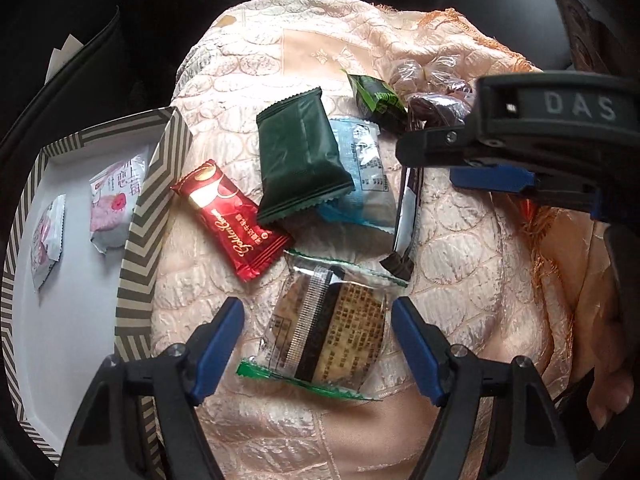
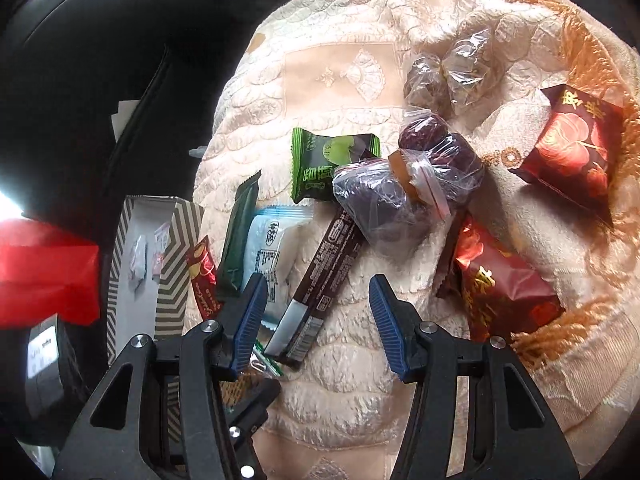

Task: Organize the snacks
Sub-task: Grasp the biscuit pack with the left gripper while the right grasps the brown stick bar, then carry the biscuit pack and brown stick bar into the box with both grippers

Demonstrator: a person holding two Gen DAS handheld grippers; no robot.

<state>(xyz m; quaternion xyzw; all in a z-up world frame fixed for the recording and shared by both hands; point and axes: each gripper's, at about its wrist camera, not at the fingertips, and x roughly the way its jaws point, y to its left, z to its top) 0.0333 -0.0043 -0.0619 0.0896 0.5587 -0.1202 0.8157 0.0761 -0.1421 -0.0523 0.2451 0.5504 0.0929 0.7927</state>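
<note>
A clear-wrapped biscuit packet with green ends (image 1: 328, 332) lies on the peach cloth between the fingers of my left gripper (image 1: 320, 344). The gripper is open, and its pads stand just clear of the packet on both sides. My right gripper (image 2: 318, 314) is open too. It straddles the lower end of a long brown bar (image 2: 320, 272) without pressing on it. In the left wrist view the right gripper (image 1: 432, 164) comes in from the right, over that bar (image 1: 406, 216). A striped box (image 1: 140, 240) at the left holds two pink-and-white packets (image 1: 112, 200).
A red packet (image 1: 232, 220), a dark green one (image 1: 300, 160), a pale blue one (image 1: 360, 172) and a small green one (image 2: 332, 160) lie in a loose heap. Clear bags of dates (image 2: 400, 188) and two dark red packets (image 2: 572, 148) lie to the right. The cloth's fringe (image 2: 568, 320) marks the edge.
</note>
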